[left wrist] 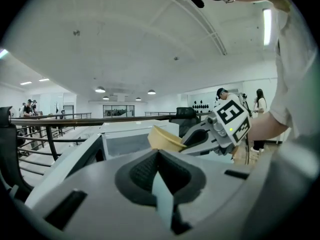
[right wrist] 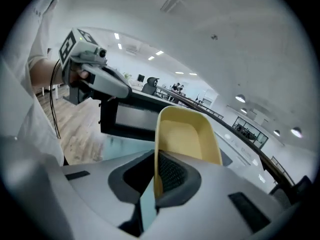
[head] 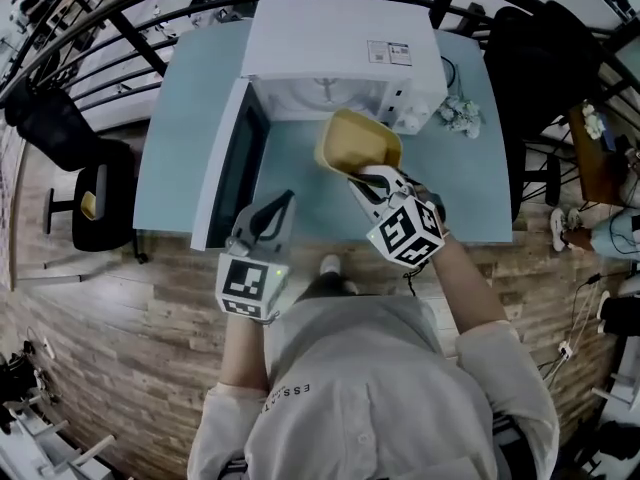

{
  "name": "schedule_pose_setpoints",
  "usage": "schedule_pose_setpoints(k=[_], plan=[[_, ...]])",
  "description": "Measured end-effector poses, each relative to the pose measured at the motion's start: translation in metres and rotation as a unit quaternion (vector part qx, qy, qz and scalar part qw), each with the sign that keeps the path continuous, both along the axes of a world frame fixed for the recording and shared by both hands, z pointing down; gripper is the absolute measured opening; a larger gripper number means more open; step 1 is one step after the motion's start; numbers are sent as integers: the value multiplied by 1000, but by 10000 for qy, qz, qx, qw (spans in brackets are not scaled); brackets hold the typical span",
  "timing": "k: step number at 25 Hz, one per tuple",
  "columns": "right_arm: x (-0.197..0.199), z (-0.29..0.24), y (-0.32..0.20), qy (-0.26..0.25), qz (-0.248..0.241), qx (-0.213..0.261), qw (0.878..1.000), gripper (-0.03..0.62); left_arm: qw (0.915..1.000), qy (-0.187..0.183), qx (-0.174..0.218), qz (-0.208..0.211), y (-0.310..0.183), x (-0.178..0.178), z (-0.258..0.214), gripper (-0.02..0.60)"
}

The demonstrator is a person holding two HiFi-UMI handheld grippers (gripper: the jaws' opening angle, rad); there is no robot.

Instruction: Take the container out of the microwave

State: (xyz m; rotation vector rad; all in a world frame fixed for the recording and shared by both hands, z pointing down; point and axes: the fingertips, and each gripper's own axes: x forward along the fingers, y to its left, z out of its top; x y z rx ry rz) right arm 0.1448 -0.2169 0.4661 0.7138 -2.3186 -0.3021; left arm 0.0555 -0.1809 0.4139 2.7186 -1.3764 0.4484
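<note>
The person's pale shirt [head: 370, 388] filled the bottom of the head view, with both grippers held out just beyond it. The right gripper [head: 358, 176] was clamped on one side wall of the yellow container [head: 357, 140], the thin wall pinched between its pads just below the rim. The rest of the tub jutted out past the jaw tips. The container hung tilted in front of the open microwave [head: 330, 38], outside the cavity and apparently clear of the counter [head: 185, 118]. Nothing showed inside it.

The main risk was the one-sided hold. With all its weight beyond the pads, the tub could pivot or slide out during a quick swing, or a bump against the cavity's edge could knock it free.

The left gripper [head: 282, 204] had its jaws drawn together on nothing. It hovered beside the open door [head: 225, 168], left of the container and apart from it.
</note>
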Motion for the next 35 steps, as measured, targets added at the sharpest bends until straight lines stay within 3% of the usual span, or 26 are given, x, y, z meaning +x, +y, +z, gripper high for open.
schedule_pose_setpoints(k=[7,13,19,25,35], plan=[[19,-46,17,-1141,610,10,9916,28,9997,65,236,-76,7,2,-19,-6],[27,-83,27,-2010,1236,129,9717,28,9991,70,416,-37,8,4,-34,-6],[45,-110,27,-2605,1653,611,9493,25,9975,101,704,-25,1,3,-54,-6],[67,-123,15,-2935,2093,910,9283,21,9963,148,847,-25,-7,5,-64,-6],[72,-122,2,-3012,2049,886,9271,18,9967,120,796,-107,-22,3,-63,-6]])
